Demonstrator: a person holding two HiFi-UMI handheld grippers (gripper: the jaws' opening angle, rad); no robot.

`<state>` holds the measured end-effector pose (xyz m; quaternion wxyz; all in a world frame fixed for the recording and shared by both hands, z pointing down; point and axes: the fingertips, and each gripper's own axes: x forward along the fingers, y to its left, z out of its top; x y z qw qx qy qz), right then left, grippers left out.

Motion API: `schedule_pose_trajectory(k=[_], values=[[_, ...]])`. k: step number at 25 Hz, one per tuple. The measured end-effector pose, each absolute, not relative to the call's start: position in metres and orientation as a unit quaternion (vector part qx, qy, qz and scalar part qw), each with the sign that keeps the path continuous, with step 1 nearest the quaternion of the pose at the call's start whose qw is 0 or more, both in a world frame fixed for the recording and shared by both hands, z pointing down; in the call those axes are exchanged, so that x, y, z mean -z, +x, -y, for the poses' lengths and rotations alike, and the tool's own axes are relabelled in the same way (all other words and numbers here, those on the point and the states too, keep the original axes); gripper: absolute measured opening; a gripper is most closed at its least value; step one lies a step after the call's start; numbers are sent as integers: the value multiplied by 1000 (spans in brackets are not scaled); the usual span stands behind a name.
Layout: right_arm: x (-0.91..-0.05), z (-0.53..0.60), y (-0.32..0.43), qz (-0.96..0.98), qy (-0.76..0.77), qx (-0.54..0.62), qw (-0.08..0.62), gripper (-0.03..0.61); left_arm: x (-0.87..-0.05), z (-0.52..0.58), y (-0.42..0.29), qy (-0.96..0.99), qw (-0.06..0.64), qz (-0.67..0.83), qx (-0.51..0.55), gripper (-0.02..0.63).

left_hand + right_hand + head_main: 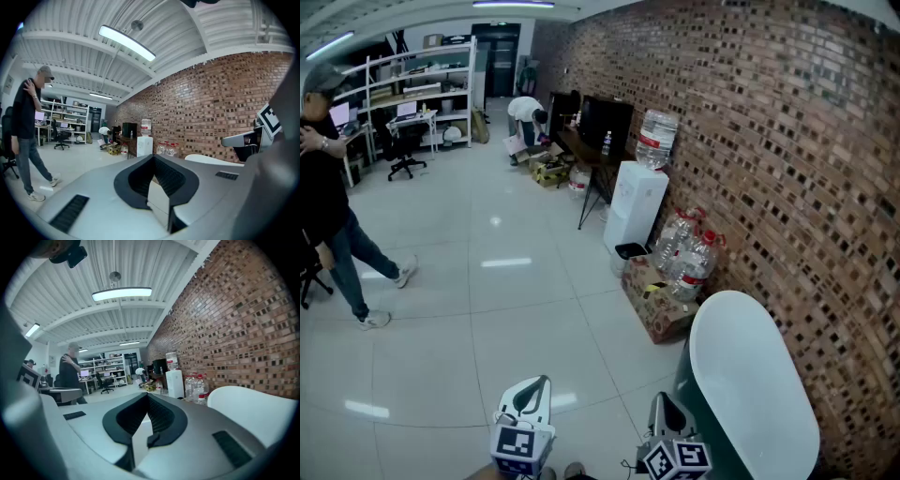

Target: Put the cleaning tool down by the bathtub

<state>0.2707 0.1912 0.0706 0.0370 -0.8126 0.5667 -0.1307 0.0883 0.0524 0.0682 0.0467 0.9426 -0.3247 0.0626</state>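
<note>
The white bathtub stands along the brick wall at the lower right of the head view. It also shows in the right gripper view, where the bathtub is just right of the jaws. My left gripper is held up over the floor tiles, left of the tub, with its jaws shut and nothing between them. My right gripper hangs close to the tub's near left rim, shut and empty too. Each gripper view looks along closed jaws, the left gripper and the right gripper. No cleaning tool shows in any view.
A water dispenser, several large water bottles and a cardboard box line the wall beyond the tub. A person walks at the far left. Desks, shelves and a black office chair stand at the back.
</note>
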Motion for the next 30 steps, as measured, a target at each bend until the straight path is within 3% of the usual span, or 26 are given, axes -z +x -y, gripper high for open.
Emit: schedule_pose_trajectory(k=[13,30], values=[[-113,-68,235,-687,-711,148,4,56,-85,6,28,883,35,460,-87,5],[-197,25,36,-741,-640,177,-100,77,-163,67,-163,853,73,507,-104,5]])
